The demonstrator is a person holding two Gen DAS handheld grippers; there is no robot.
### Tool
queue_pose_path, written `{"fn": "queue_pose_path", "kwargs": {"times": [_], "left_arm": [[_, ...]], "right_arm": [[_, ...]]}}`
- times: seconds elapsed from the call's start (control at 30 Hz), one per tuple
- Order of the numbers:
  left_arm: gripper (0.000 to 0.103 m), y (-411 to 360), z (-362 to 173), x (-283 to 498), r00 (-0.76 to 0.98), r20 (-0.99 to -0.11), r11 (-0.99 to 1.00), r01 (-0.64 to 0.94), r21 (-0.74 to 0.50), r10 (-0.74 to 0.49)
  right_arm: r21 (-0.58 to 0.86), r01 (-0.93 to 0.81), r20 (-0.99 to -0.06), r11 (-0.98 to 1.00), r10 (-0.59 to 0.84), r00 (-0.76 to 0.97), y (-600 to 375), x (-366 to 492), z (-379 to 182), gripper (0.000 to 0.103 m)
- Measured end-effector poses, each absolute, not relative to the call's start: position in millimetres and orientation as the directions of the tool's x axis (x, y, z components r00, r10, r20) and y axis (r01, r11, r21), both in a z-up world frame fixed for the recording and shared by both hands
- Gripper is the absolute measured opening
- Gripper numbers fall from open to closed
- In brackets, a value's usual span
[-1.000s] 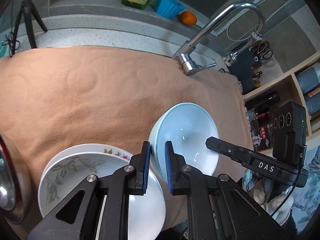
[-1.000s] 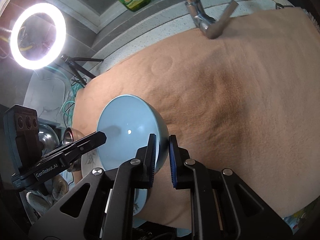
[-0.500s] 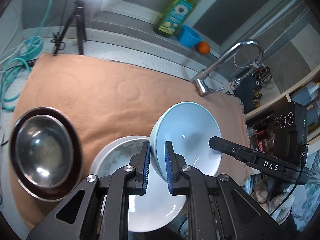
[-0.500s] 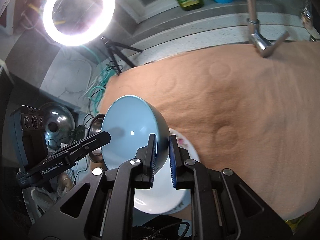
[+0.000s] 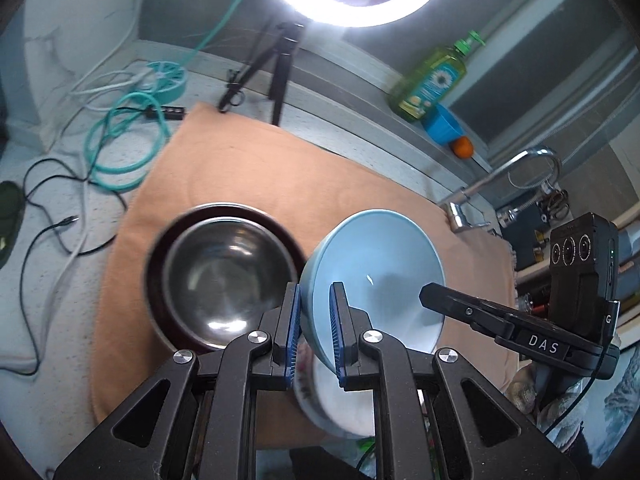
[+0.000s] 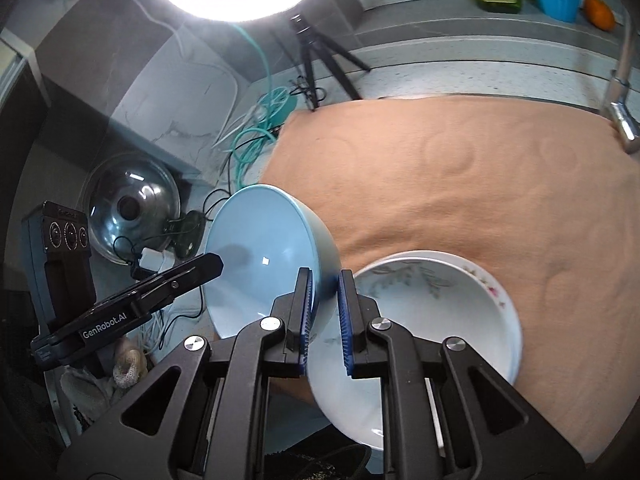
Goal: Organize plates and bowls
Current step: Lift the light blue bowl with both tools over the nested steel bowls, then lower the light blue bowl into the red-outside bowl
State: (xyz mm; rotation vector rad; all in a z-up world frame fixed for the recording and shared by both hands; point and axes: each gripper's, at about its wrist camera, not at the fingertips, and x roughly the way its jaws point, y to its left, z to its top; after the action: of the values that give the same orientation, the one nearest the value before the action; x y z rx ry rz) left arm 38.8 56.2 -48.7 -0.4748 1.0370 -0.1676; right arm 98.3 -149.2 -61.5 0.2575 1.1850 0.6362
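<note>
Bowl in hand: pale blue bowl [image 5: 376, 276] held tilted in the air, carried by both claws at once, above the near edge of the peach cloth [image 5: 304, 176] that covers the worktop.
Left claw [image 5: 314, 336]: closed narrow on the blue bowl's rim, one pad inside the wall and one outside.
Right claw [image 6: 324, 316]: likewise clamped on the opposite part of the same rim, wall pinched between its pads.
Steel bowl [image 5: 224, 276]: sits inside a dark-rimmed dish on the cloth, just left of the held bowl in the left wrist view; it looks like the likeliest stacking place, though that is only a judgement.
Flowered plate [image 6: 424, 320]: white, with another flowered rim showing under its far edge, so plates seem already stacked; it lies directly below the claws.
Done so far: plates apparently gathered in one pile, steel bowl nested.
Left to do: blue bowl not yet set down; it still needs levelling and lowering onto a pile, then both claws must release.
Rest of cloth: bare, with only round dents showing.
</note>
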Motion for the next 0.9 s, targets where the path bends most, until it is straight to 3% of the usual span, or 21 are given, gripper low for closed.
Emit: {"fn": "queue_pose_path", "kwargs": {"times": [0.9], "left_arm": [[0.013, 120.4, -89.5, 43.7, 0.468, -0.837, 0.877, -0.229, -0.423, -0.281]], "right_arm": [[0.455, -0.370, -0.838, 0.810, 0.530, 0.131, -52.4, 122.2, -108.4, 0.013]]}}
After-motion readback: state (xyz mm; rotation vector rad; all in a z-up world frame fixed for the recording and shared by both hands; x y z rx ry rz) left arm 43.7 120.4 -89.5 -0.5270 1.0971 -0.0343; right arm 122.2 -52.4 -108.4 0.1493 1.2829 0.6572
